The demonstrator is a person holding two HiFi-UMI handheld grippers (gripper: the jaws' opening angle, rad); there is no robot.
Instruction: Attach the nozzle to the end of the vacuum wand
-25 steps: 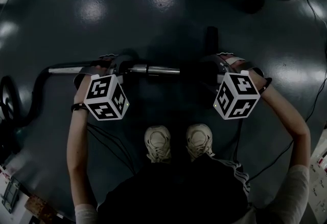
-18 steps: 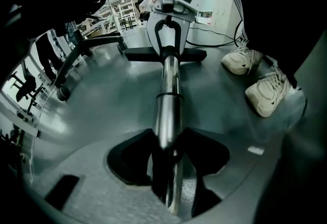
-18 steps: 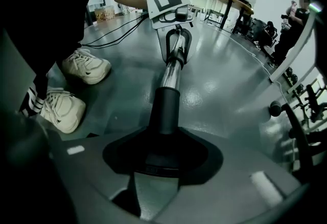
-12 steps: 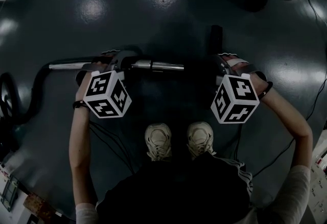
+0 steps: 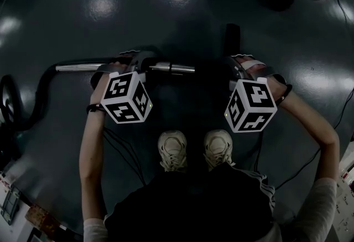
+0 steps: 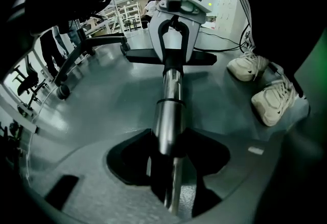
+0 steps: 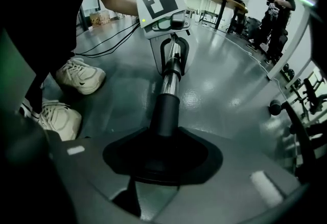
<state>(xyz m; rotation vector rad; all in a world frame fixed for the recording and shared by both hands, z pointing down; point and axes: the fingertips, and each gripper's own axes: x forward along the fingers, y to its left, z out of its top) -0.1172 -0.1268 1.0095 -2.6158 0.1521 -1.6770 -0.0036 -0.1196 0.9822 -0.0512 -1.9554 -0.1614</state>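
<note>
The left tongs (image 6: pixel 168 166) are clamped on the vacuum wand (image 6: pixel 169 110); its bright tube runs out between the jaws toward 12 o'clock in the left gripper view. The right tongs (image 7: pixel 161 159) are closed on the black neck of the nozzle (image 7: pixel 166 110), which meets the wand's metal end straight ahead of them. In the head view the wand hangs level above the floor (image 5: pixel 177 9), running from 9 o'clock to 3 o'clock in front of the person's shoes (image 5: pixel 193 150), with the nozzle at the 3 o'clock end.

The likeliest fault is a joint that looks closed but is not seated; a push slightly off the wand's line could jam the neck crooked on the tube. The polished tube could also slide or roll in the left tongs when pressed endwise, so the push would be lost. The hose (image 5: pixel 33 100) trailing off at 9 o'clock may drag that end down and tilt the tube. If either grip lets go before the parts lock, the nozzle would probably drop to the floor.

Much is hard to read; the head view is dark, and there the nozzle is little more than a black shape beyond the right tongs. The joint shows only as black meeting metal, so I cannot tell how far the tube has gone in or whether any catch exists. The right pads merge with the black neck; the hose's far end is cut off.
</note>
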